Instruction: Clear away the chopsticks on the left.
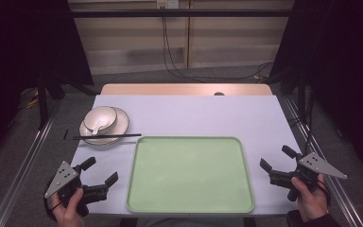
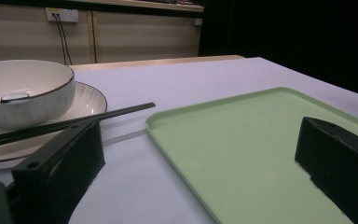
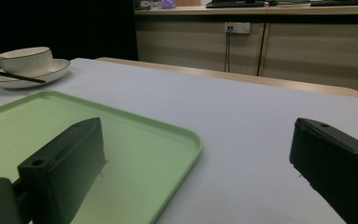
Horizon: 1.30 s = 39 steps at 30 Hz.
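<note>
A light green tray (image 1: 190, 208) lies empty at the front middle of the white table (image 1: 198, 116). To its upper left a white bowl (image 1: 100, 118) with a spoon (image 1: 95, 131) in it sits on a white plate (image 1: 118, 126). Black chopsticks (image 1: 107, 136) rest across the plate's front rim. My left gripper (image 1: 99, 170) is held open at the front left, just beside the tray's left edge, jaws empty. My right gripper (image 1: 276, 158) is held open at the front right, beside the tray's right edge, nothing between its jaws. In the left gripper view the bowl (image 2: 23, 93), chopsticks (image 2: 70, 122) and tray (image 2: 256, 144) appear ahead.
A wooden table edge (image 1: 184, 89) runs behind the white cover. Cables (image 1: 175, 66) trail over the floor beyond it. Metal rails (image 1: 23, 165) flank both sides of the table. Dark curtains stand at left and right.
</note>
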{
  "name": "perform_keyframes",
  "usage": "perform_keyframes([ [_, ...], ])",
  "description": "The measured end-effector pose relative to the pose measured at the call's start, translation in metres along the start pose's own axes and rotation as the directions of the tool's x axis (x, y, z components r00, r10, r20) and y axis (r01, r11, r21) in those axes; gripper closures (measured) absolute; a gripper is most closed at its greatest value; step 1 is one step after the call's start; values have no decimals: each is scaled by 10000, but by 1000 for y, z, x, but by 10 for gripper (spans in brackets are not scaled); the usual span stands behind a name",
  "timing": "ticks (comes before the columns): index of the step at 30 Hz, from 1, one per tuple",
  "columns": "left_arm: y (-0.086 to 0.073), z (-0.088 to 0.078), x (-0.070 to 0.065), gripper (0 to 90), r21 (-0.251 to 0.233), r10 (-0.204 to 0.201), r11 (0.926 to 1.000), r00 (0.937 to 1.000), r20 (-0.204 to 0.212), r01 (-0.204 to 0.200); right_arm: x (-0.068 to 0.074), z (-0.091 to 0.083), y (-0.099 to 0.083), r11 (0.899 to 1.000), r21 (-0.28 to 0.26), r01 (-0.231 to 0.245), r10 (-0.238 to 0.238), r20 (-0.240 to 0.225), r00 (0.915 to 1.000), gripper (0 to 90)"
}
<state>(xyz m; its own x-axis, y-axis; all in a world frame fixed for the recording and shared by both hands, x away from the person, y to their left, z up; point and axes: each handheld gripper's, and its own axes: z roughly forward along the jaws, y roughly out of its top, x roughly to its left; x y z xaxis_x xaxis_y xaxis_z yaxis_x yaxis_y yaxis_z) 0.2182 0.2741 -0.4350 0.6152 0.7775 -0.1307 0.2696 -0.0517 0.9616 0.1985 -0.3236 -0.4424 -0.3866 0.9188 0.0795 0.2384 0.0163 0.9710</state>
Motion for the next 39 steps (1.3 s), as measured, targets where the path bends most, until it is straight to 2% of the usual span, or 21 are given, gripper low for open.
perform_keyframes([
  [1, 0, 0, 0, 12, -9, -33, 10000, 10000, 12, 33, 0, 0, 0, 10000, 0, 0, 0, 0, 10000, 26],
  [2, 0, -1, 0, 12, -13, -19, 10000, 10000, -42, 19, 1, 0, 0, 9998, -21, 201, -202, -98, 9997, 26],
  [8, 0, 0, 1, 12, 75, -14, 10000, 10000, 42, 14, 0, 1, 0, 10000, -55, 16, -17, -235, 9997, 28],
  [12, 0, 0, 2, 14, 252, 37, 9997, 9999, 152, -41, 1, 1, 0, 10000, -57, 58, -59, -221, 9997, 29],
  [13, 0, -1, 3, 15, 288, 45, 9996, 9995, 318, -54, 2, 1, 0, 9997, -60, 221, -223, -261, 9994, 31],
  [15, 0, -2, 4, 15, 277, -27, 9996, 9988, 494, 13, 1, 1, 0, 9999, -124, 63, -67, -326, 9994, 36],
  [16, 0, -2, 4, 15, 277, -27, 9996, 9988, 494, 13, 1, 0, 0, 9999, 8, 104, -103, -321, 9994, 36],
  [19, 1, -5, 7, 15, 284, 91, 9995, 9992, 385, -102, 1, 0, 0, 9999, -42, 138, -139, -312, 9994, 36],
  [20, 1, -6, 8, 15, 272, 82, 9996, 9995, 319, -91, 2, 0, 0, 9994, -86, 336, -338, -243, 9991, 36],
  [23, 1, -10, 13, 15, 359, 261, 9990, 9992, 293, -272, 3, 1, 0, 9989, -89, 459, -462, -315, 9984, 30],
  [24, 2, -10, 14, 15, 332, 225, 9992, 9992, 338, -236, 4, 1, 0, 9991, -72, 427, -429, -352, 9985, 24],
  [27, 4, -15, 19, 15, 346, 263, 9990, 9996, 101, -266, 4, 1, 0, 9992, -114, 394, -398, -338, 9986, 10],
  [30, 6, -17, 20, 12, 445, 234, 9987, 9995, 227, -244, 4, 1, 0, 9989, -163, 438, -442, -229, 9988, 0],
  [32, 7, -19, 21, 12, 602, 497, 9969, 9985, 240, -511, 4, 1, 0, 9988, -139, 467, -471, -296, 9985, 0],
  [35, 8, -20, 26, 12, 758, 626, 9950, 9973, 385, -653, 5, 1, 0, 9989, -143, 442, -446, -328, 9985, 0],
  [39, 14, -23, 39, 13, 1016, 985, 9895, 9942, 440, -1026, 5, 0, 0, 9985, -150, 518, -523, -411, 9978, 0],
])
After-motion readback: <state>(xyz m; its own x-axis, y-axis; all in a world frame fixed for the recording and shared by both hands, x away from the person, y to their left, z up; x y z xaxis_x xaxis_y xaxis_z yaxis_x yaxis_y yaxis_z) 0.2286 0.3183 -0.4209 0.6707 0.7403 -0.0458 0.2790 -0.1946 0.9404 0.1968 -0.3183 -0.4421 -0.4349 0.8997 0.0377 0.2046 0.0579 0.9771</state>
